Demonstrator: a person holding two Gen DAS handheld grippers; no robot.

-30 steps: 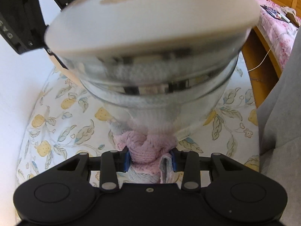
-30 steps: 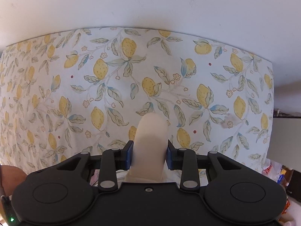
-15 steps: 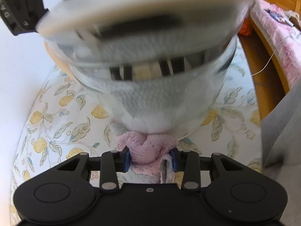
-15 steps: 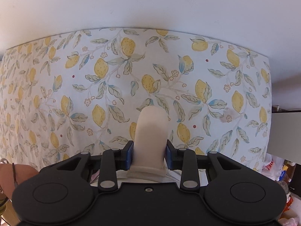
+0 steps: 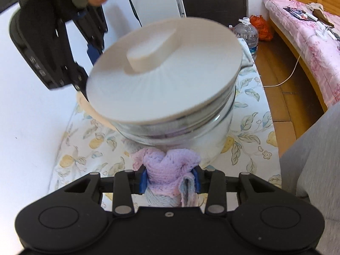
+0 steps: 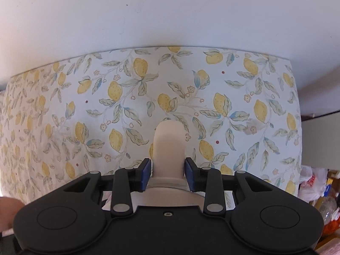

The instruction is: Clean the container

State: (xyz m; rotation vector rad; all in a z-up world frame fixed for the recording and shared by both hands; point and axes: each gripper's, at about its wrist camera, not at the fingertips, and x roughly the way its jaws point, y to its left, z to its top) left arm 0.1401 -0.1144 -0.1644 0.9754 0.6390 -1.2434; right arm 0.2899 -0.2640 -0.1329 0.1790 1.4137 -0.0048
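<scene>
The glass jar (image 5: 180,127) with its white lid (image 5: 165,70) sits above the lemon-print tablecloth (image 5: 250,127). The left gripper (image 5: 170,177) clamps a pink cloth (image 5: 170,167) against it; the right gripper (image 6: 167,173) brackets the lid's handle (image 6: 169,148), contact unclear.

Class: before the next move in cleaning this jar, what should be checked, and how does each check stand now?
1. Cloth clamped in left gripper: ok.
2. Lid sitting on jar: ok, though blurred.
3. Right gripper holding the lid's handle: cannot tell; the handle lies within it, contact unclear.
4. Jar standing on tablecloth: cannot tell; its base is hidden.
5. Cloth pressed against the jar: cannot tell.
</scene>
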